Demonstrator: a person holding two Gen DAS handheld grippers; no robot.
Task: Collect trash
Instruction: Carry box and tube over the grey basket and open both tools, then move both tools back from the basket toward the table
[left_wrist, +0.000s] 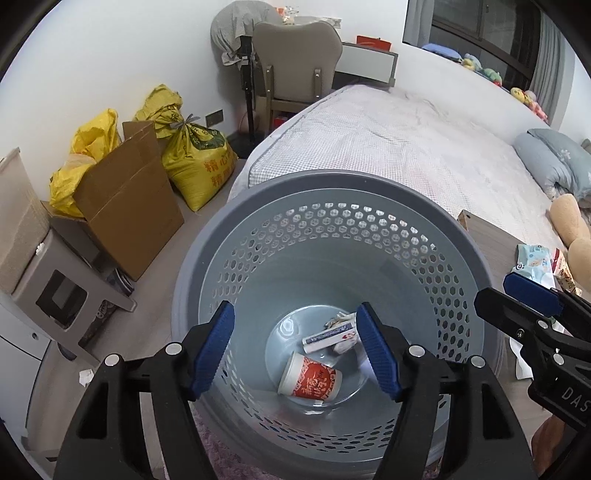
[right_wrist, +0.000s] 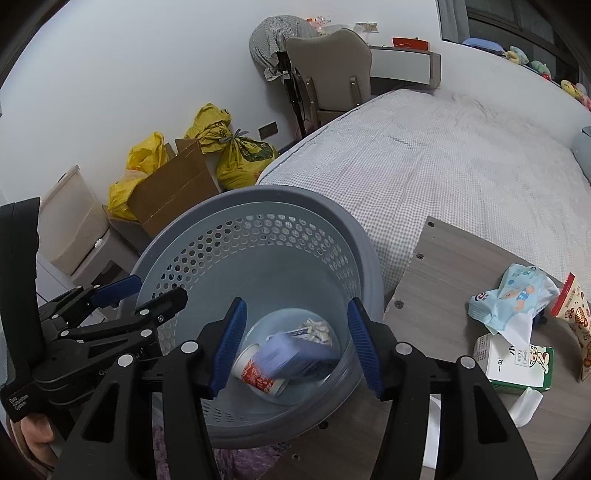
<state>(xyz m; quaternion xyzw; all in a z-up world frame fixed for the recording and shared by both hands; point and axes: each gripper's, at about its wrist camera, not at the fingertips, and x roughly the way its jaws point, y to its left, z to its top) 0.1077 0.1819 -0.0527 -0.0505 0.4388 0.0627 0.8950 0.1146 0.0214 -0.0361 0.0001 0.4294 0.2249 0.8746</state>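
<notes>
Blue-padded jaws on both grippers stand apart, nothing pinched between them. Left gripper (left_wrist: 297, 350) hangs over the mouth of the grey perforated basket (left_wrist: 258, 192), pointing down into it. Right gripper (right_wrist: 297, 347) is over the same basket from the other side, jaws also apart w/ no pad contact on anything; a blurred bluish-purple packet (right_wrist: 295, 356) shows between the pads but lower down, inside the basket — can't tell if it's resting or in the air.

At the basket bottom, left wrist view: a red-and-white paper cup (left_wrist: 310, 380) on its side, a small white-and-blue box (left_wrist: 327, 338) just beyond it, and crumpled white paper (left_wrist: 340, 318) at the far edge, near the box.

Outward, right wrist view: wood-grain tabletop (right_wrist: 443, 266) just beside the basket, w/ more trash on it — a light blue printed wrapper (right_wrist: 513, 299), a green-and-white carton (right_wrist: 517, 365) near it, a red-edged snack bag (right_wrist: 576, 314) at the far right and a white scrap (right_wrist: 526, 402) in front of the carton.

Beyond — bed (left_wrist: 406, 140) w/ checked cover, yellow sacks (left_wrist: 199, 162) and a cardboard box (left_wrist: 125, 206) by the wall, a chair (left_wrist: 295, 62) at the bed's far end.
</notes>
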